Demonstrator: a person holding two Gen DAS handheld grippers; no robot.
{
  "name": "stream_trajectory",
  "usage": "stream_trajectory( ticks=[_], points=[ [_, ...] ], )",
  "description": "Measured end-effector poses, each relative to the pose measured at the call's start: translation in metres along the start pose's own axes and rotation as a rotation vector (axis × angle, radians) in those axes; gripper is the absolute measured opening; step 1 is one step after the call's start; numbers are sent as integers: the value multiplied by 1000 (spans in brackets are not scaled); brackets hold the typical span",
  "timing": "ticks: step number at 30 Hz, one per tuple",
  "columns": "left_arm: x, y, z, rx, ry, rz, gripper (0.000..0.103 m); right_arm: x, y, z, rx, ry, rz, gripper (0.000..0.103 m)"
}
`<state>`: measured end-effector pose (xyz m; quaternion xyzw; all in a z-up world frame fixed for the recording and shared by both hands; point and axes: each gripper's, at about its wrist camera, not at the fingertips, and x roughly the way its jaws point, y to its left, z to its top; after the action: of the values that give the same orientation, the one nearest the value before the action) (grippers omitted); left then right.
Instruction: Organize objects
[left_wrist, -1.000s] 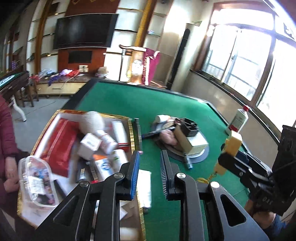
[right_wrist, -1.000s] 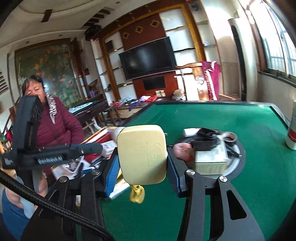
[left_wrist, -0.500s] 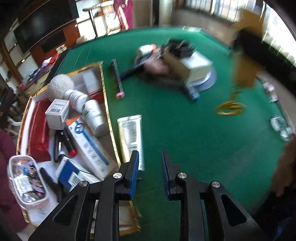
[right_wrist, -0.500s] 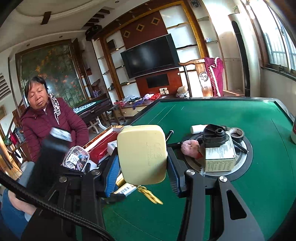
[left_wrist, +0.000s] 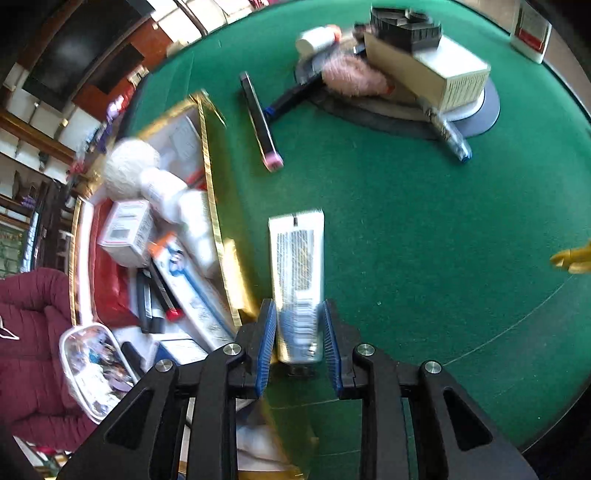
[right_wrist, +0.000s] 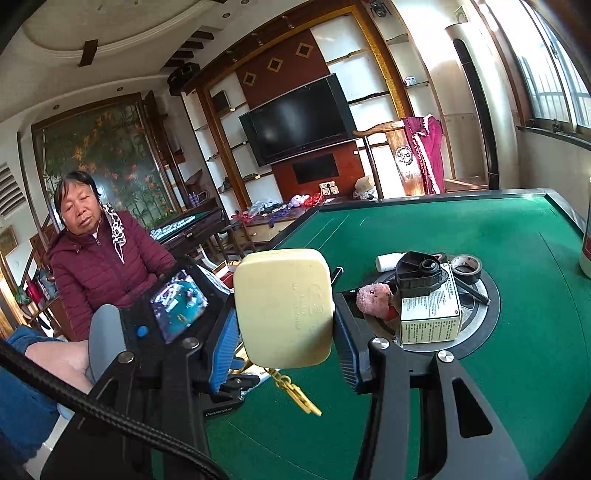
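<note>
My left gripper (left_wrist: 300, 341) is opening astride the tube (left_wrist: 297, 278), apparently untouched, its long axis toward twelve o'clock. My right gripper (right_wrist: 284, 338) clamps the yellow case (right_wrist: 283, 306).

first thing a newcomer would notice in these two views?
Probably the pale yellow case filling the right wrist view, clamped in the right gripper with a yellow chain dangling beneath. In the left view, the left gripper straddles a white tube lying on the green table, its jaws opening, beside the gold-rimmed tray crammed with boxes and bottles.
</note>
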<state>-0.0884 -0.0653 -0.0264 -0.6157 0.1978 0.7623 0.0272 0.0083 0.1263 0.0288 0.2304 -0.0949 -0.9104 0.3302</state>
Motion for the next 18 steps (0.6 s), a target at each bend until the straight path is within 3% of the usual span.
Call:
stream_trajectory(
  ticks=[3,7,9,16,18],
  points=[
    [3,8,-3,-55,6,-21,34,-2,-1,1,5,-7,5,46],
    [2,17,-16,-92,-38,-87,30,-6,0,1,0,-20,9,46],
    [-1,16,-28,-108,-82,-127,23,-6,0,1,3,-20,7,46],
    [-16,16,-73,-185,-284,-281,22,-1,-4,-1,9,-10,-4,46],
    [-16,21,-85,-219,-306,-335,22,3,-5,-3,7,0,-6,46]
  ],
)
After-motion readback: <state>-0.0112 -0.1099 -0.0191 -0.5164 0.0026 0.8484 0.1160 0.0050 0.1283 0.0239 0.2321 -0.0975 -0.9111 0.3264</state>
